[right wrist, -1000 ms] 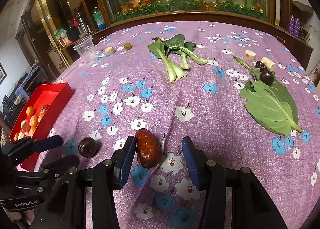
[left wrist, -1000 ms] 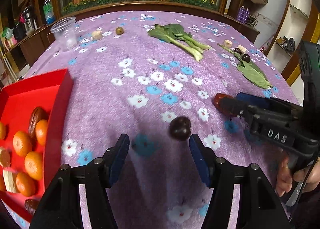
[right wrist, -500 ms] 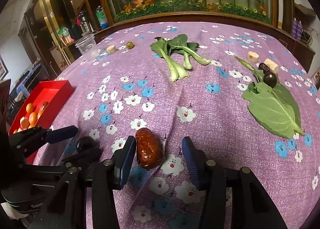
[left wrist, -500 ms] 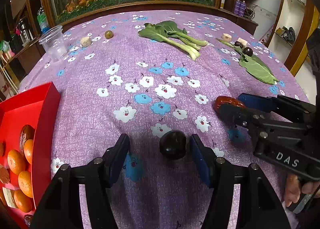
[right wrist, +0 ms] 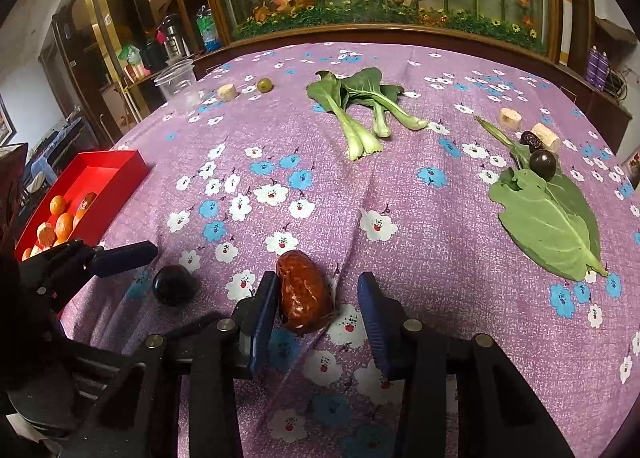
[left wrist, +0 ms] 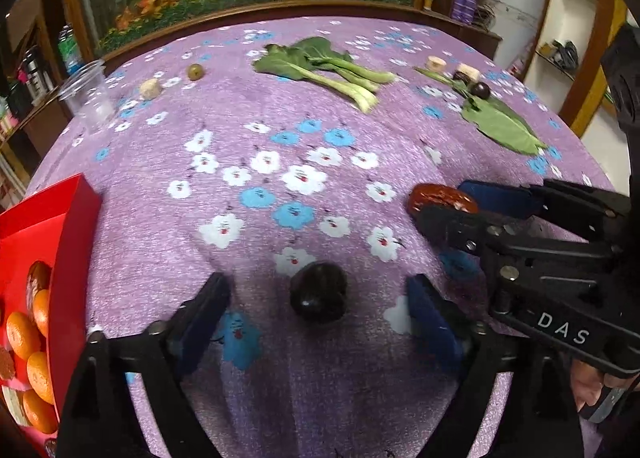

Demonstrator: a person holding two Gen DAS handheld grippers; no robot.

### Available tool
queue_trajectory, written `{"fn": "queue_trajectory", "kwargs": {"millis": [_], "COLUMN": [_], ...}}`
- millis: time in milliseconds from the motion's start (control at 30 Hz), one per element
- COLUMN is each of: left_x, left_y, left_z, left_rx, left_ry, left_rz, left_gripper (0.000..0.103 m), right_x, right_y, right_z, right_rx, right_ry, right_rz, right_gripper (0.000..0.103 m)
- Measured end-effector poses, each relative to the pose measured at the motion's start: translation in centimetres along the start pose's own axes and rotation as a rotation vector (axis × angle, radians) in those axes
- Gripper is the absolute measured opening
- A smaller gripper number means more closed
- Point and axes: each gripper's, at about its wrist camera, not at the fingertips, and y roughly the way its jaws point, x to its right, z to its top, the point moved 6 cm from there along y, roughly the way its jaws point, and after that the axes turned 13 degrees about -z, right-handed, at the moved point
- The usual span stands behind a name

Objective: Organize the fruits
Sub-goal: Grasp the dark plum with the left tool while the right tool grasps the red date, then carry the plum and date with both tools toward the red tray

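Note:
A dark plum (left wrist: 319, 297) lies on the purple flowered cloth between the fingers of my left gripper (left wrist: 318, 290). Its jaws are opening wide and neither pad touches the plum. A red date (right wrist: 304, 294) lies between the fingers of my right gripper (right wrist: 318, 286), whose jaws are closing. The left pad sits against the date and the right pad stands off it. The red tray (left wrist: 76, 226) at the left edge holds several oranges (left wrist: 22, 334) and other fruit. The left wrist view shows the date (left wrist: 436, 196) at the right gripper's tips.
Far across the table lie bok choy (right wrist: 360, 110), a green leaf (right wrist: 552, 222) with another dark plum (right wrist: 543, 164), a dark date and pale fruit chunks (right wrist: 510, 118). A clear plastic cup (right wrist: 178, 84), a pale chunk and a green fruit (right wrist: 264, 84) stand far left.
The left gripper's jaws have spread much wider and it has shifted so the plum sits centred between them. The right gripper's jaws have narrowed around the date without moving away.

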Motion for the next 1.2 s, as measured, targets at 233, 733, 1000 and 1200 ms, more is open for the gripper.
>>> {"fn": "queue_trajectory", "kwargs": {"millis": [233, 733, 1000, 1200], "left_x": [-0.2, 0.0, 0.7, 0.7], "left_y": [-0.2, -2.3, -4.2, -5.3], "left_z": [0.0, -0.5, -0.9, -0.9], "left_rx": [0.019, 0.069, 0.105, 0.126], "left_ry": [-0.022, -0.059, -0.075, -0.09], "left_rz": [-0.012, -0.002, -0.015, -0.024], "left_gripper": [0.089, 0.022, 0.022, 0.022], "right_x": [-0.1, 0.5, 0.8, 0.8], "right_y": [-0.1, -0.7, -0.8, -0.9], "right_z": [-0.3, -0.4, -0.3, -0.4], "right_rx": [0.001, 0.013, 0.021, 0.023], "right_ry": [-0.015, 0.019, 0.03, 0.032], "right_rz": [-0.018, -0.022, -0.017, -0.012], "right_gripper": [0.036, 0.028, 0.028, 0.028]}}
